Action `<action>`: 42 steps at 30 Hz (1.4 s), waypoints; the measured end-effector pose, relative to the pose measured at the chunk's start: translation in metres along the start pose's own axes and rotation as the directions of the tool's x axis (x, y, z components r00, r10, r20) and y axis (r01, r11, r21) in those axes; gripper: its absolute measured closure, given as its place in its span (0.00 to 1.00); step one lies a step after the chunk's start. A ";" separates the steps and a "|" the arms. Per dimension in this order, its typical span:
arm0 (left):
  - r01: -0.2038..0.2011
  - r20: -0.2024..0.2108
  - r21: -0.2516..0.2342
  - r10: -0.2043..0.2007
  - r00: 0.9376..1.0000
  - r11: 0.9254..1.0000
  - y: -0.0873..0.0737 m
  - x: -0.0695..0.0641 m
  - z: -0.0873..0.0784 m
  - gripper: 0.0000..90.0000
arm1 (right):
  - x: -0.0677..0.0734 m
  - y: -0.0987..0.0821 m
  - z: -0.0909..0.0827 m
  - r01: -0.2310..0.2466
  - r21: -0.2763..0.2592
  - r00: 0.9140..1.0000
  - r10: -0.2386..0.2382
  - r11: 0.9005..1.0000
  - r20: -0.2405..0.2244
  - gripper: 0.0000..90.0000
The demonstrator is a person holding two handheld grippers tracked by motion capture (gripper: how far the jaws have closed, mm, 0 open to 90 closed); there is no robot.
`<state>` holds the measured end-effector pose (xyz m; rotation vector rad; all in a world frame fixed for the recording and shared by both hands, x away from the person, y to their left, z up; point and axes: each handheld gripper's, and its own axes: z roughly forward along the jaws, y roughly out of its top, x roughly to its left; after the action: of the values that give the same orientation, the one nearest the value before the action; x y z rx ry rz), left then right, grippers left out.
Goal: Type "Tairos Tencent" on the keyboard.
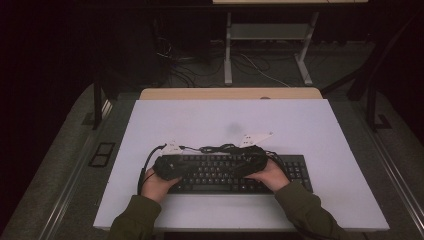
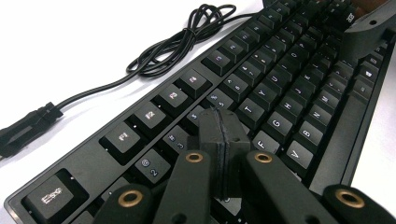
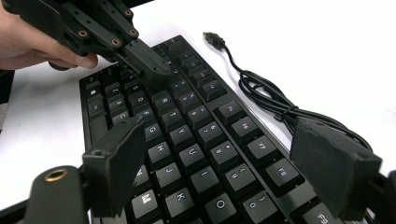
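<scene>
- The black keyboard (image 1: 235,172) lies on the white table (image 1: 310,125), near the person's edge, with both hands over it. Its cable (image 2: 177,44) lies coiled on the table just behind the function-key row, with the USB plug (image 3: 214,38) loose at its end.
- The left gripper (image 2: 219,140) has its jaws pressed fully together with nothing between them; the joined tip sits over the number and upper letter rows, near the keys 4 and R. Contact with a keycap cannot be confirmed.
- The right gripper (image 3: 224,172) stands wide open and empty, its jaws straddling the keys around the right-hand letter block and hovering above them.
- Risk: the closed left tip is wider than the gaps between keys. A press slightly off centre would likely depress two neighbouring keys at once.
- Risk: a hard downward push at that end could slide or rock the keyboard on the smooth tabletop, since nothing holds it.
- Risk: if the right jaws close where they hang, they could catch keycap edges and lever a cap off.
- Risk: the loose coil lies near the far right jaw; a sweep that way could snag it and drag the keyboard.
</scene>
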<state>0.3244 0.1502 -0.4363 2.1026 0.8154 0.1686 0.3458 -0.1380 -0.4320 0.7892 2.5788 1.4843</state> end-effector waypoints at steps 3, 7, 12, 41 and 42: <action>0.003 0.001 0.003 -0.003 1.000 1.000 0.000 0.000 0.000 0.99 | 0.000 0.000 0.000 0.000 0.000 1.000 0.000 1.000 0.000 0.20; 0.007 0.008 0.007 -0.007 1.000 1.000 -0.002 0.001 0.002 0.99 | 0.000 0.000 0.000 -0.001 0.000 1.000 0.001 1.000 0.001 0.20; 0.006 0.006 0.008 -0.007 1.000 1.000 -0.002 0.001 0.002 0.99 | 0.000 0.000 0.001 -0.002 0.000 1.000 0.002 1.000 0.000 0.20; 0.005 0.000 -0.026 -0.005 1.000 1.000 0.001 -0.006 -0.011 0.84 | 0.001 0.001 -0.003 -0.011 0.009 1.000 0.011 1.000 -0.023 0.24; 0.008 -0.004 -0.027 -0.008 1.000 1.000 0.000 -0.007 -0.011 0.82 | 0.002 0.001 -0.003 -0.011 0.010 1.000 0.012 1.000 -0.025 0.26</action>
<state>0.3150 0.1537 -0.4279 2.0746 0.8194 0.1791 0.3434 -0.1393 -0.4290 0.7930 2.6061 1.4957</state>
